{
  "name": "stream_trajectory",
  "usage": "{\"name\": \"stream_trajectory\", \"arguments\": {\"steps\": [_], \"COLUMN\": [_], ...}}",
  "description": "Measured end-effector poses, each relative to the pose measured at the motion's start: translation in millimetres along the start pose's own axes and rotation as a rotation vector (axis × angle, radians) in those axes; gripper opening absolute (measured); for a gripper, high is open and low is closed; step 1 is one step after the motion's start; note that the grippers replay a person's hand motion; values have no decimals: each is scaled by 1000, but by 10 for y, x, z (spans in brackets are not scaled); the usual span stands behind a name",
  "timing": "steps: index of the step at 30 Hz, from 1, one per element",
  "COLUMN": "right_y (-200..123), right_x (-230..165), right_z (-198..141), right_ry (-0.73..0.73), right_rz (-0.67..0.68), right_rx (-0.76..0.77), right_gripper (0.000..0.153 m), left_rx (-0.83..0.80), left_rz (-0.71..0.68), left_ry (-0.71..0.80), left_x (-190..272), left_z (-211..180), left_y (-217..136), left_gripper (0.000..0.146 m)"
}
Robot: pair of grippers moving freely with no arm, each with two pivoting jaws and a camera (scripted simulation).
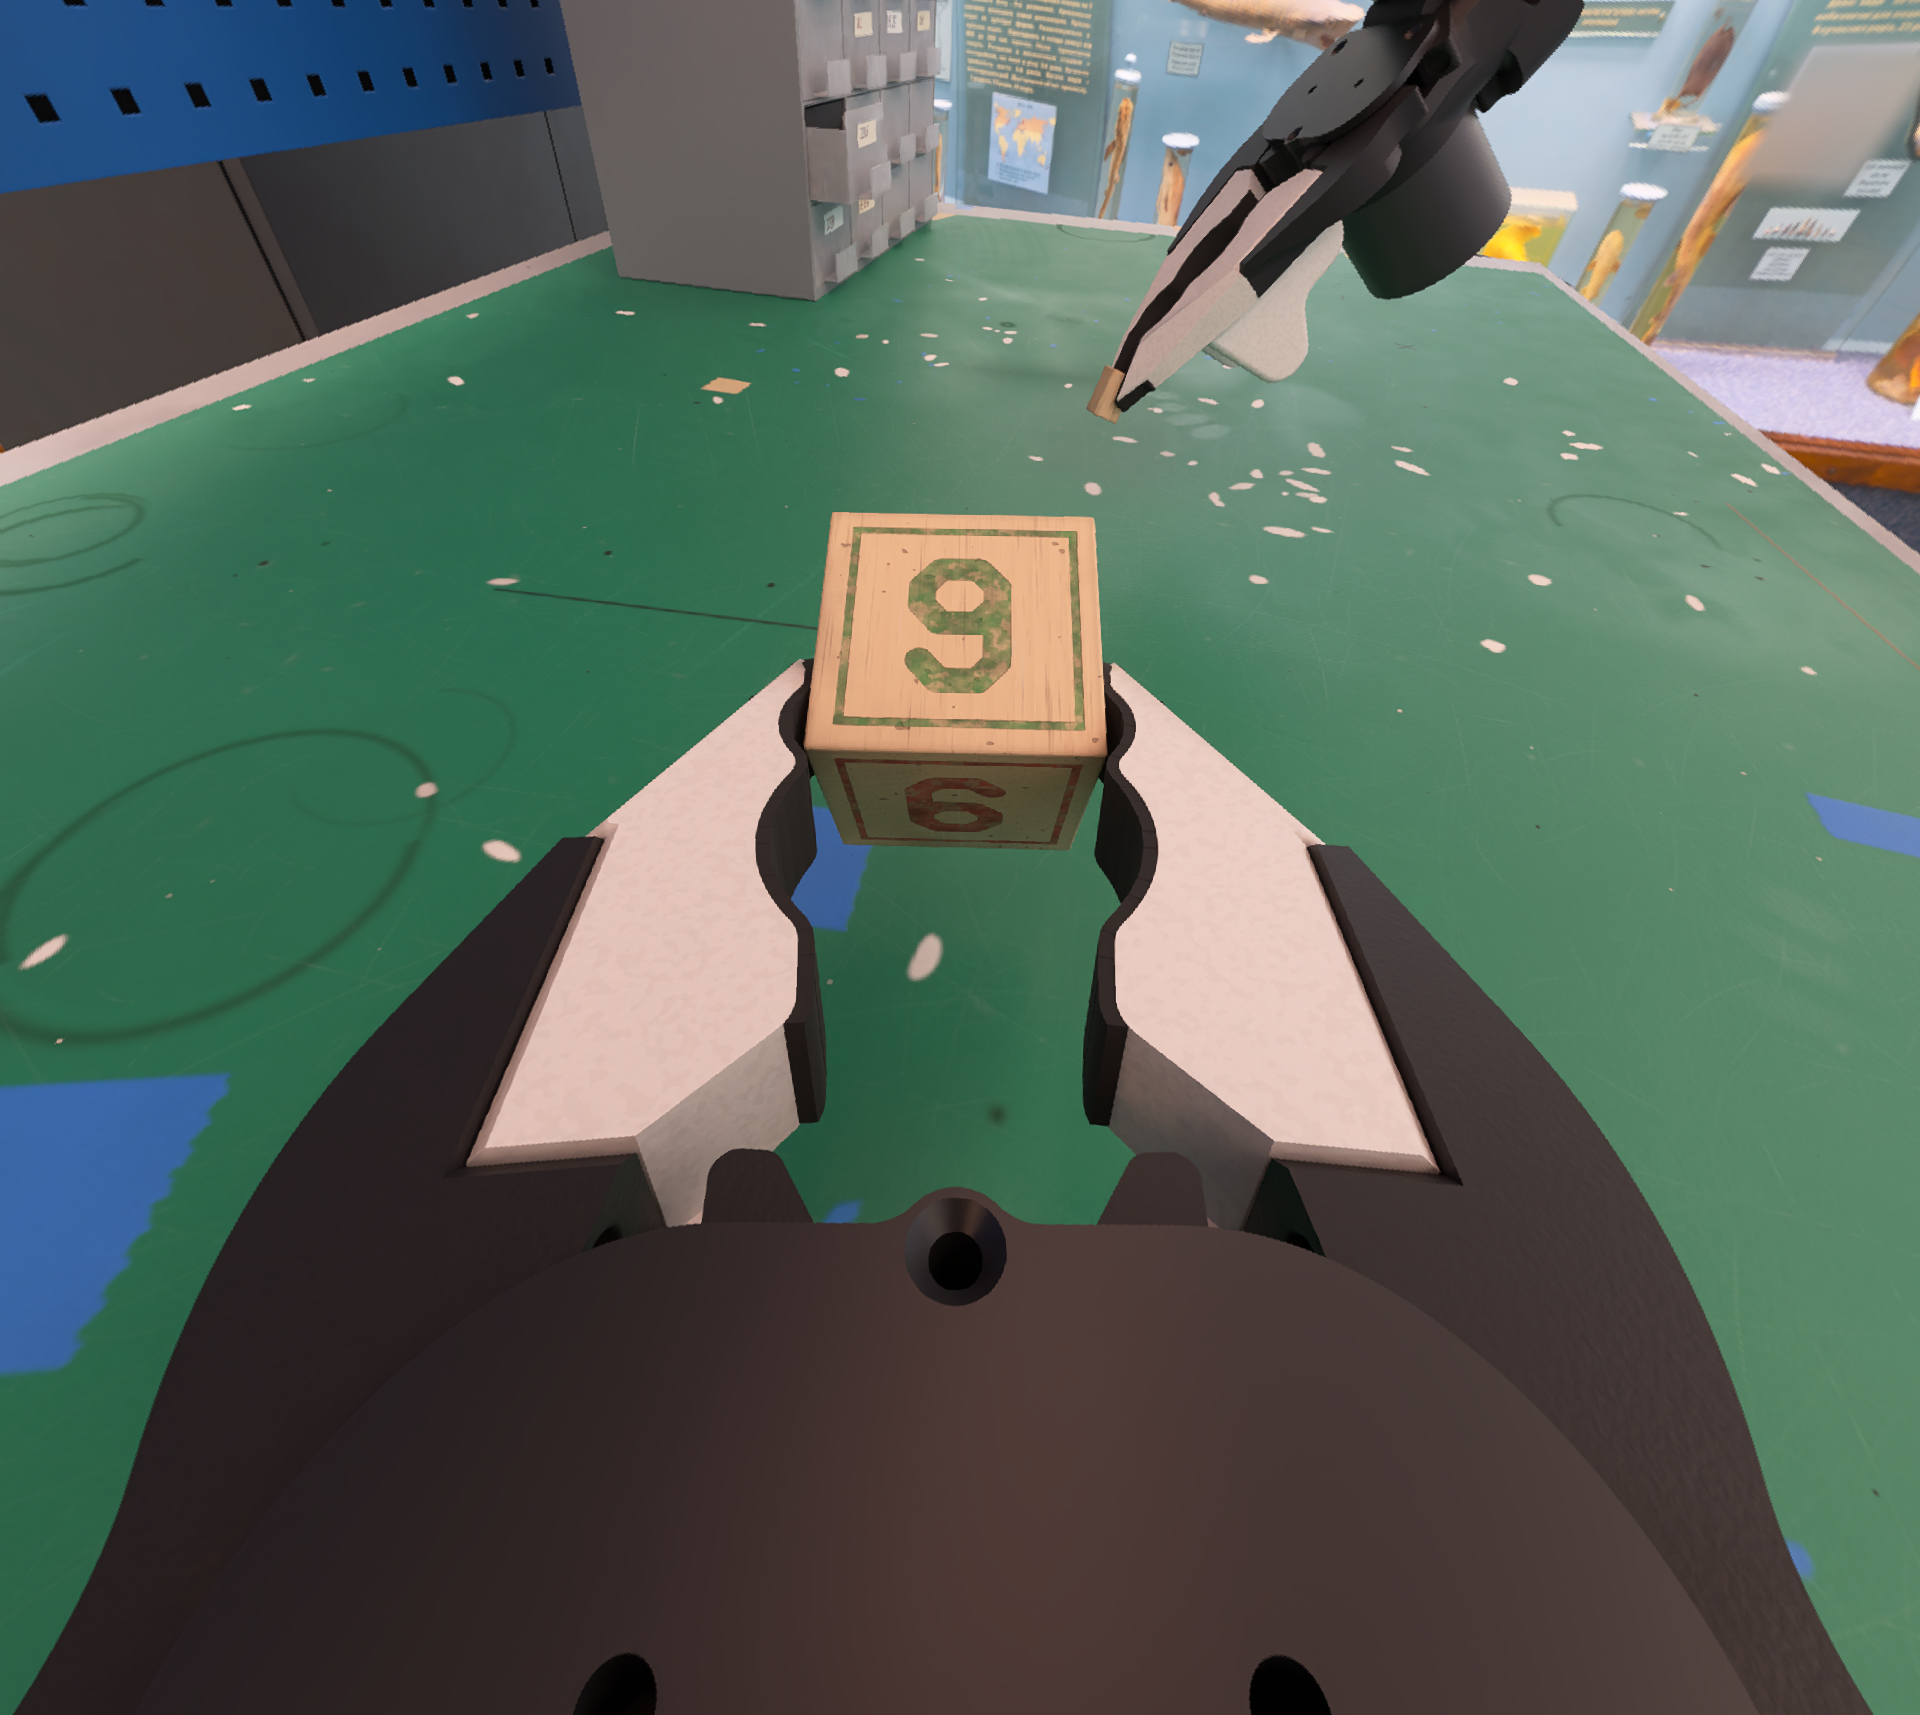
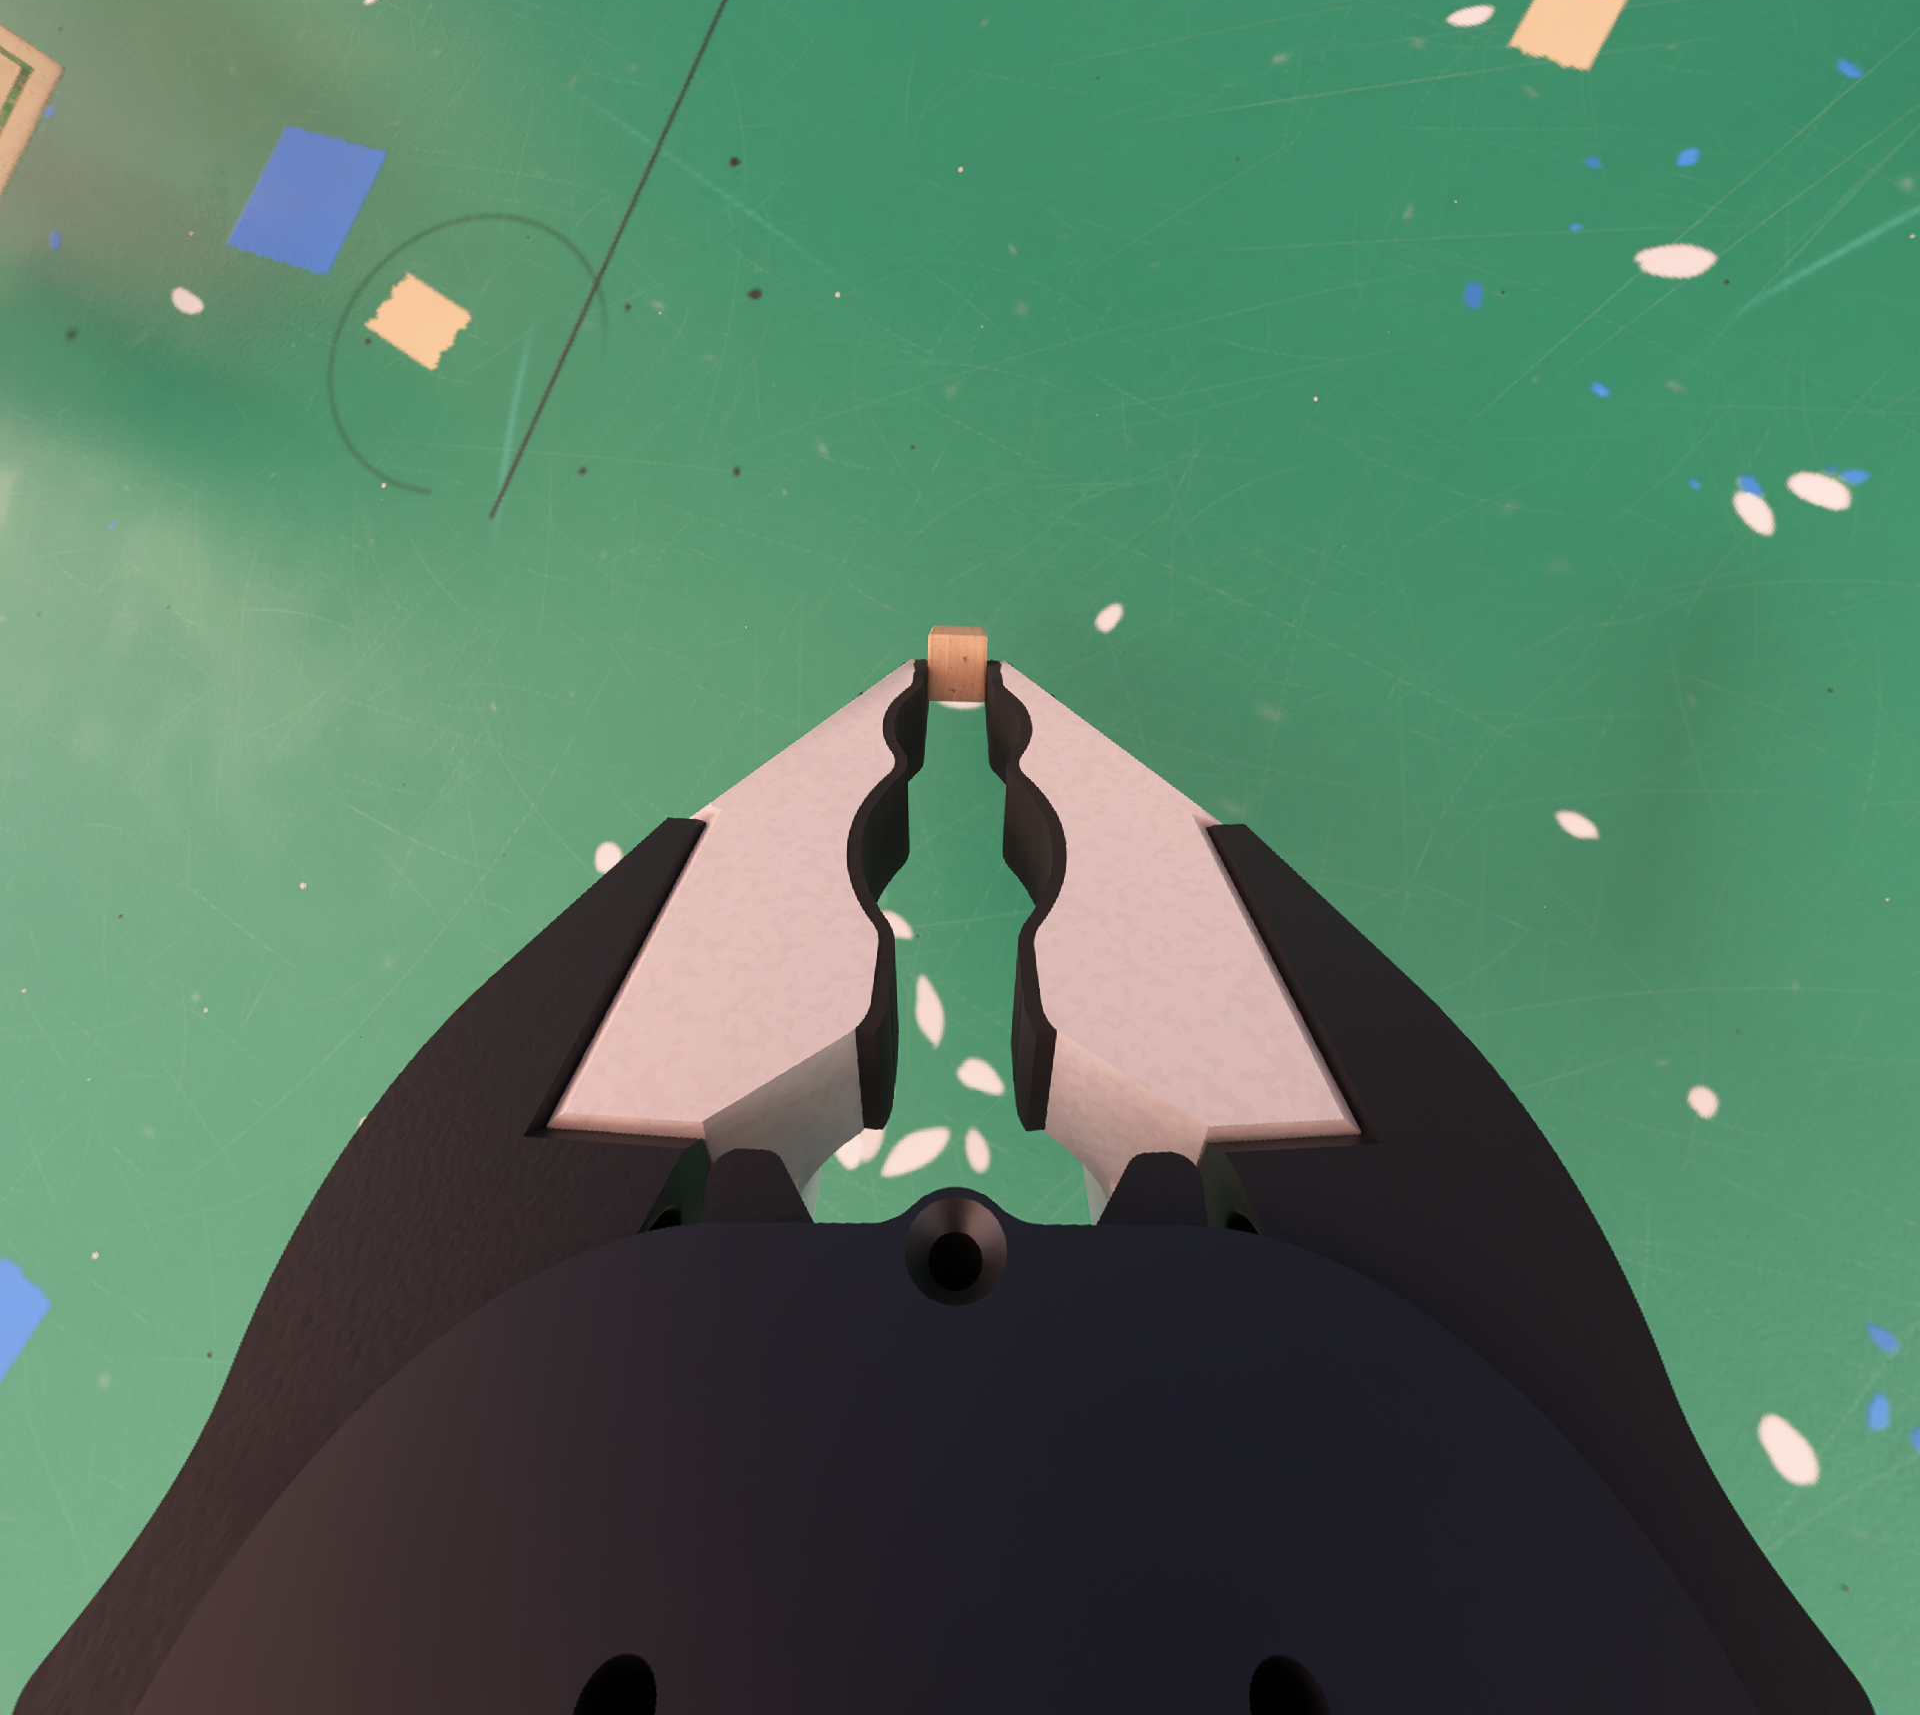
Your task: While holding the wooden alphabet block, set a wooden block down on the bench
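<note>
So the left claw (image 1: 956,730) is clamped on the pale wooden cube with printed green and red characters (image 1: 954,678), holding it up off the scuffed green counter (image 1: 312,626). The right claw (image 2: 957,678) is pinching a tiny plain tan wooden block (image 2: 957,664) right at its fingertips, pointing steeply down at the counter. From the left wrist view that small block (image 1: 1103,396) looks just above the surface or barely touching, can't tell which. Basically the counter is straight ahead of the right claw's tips, so I'd guess a short drop along its own pointing direction, then let go.
</note>
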State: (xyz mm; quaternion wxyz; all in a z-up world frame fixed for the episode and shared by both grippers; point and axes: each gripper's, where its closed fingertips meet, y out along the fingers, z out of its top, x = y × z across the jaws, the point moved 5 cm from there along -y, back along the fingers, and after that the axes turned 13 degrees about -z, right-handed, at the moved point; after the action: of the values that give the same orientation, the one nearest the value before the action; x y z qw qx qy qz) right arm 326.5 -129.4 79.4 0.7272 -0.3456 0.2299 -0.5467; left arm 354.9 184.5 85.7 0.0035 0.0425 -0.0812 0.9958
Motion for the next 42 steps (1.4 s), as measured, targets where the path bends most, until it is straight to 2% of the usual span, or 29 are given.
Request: {"name": "stream_trajectory", "arguments": {"steps": [20,34,42], "right_y": [13,373,213], "right_x": [69,-22,58], "right_z": [-2,21,201], "right_ry": [29,-38,1], "right_rz": [-7,39,43], "right_rx": [10,-92,16], "right_gripper": [10,12,14], "left_rx": [0,-2,-2], "left_rz": [-2,-1,-8], "left_ry": [-5,-12,-18], "left_x": [-5,-12,-14], "left_z": [-1,-5,-5], "left_y": [0,6,6], "left_gripper": [52,52,52]}}
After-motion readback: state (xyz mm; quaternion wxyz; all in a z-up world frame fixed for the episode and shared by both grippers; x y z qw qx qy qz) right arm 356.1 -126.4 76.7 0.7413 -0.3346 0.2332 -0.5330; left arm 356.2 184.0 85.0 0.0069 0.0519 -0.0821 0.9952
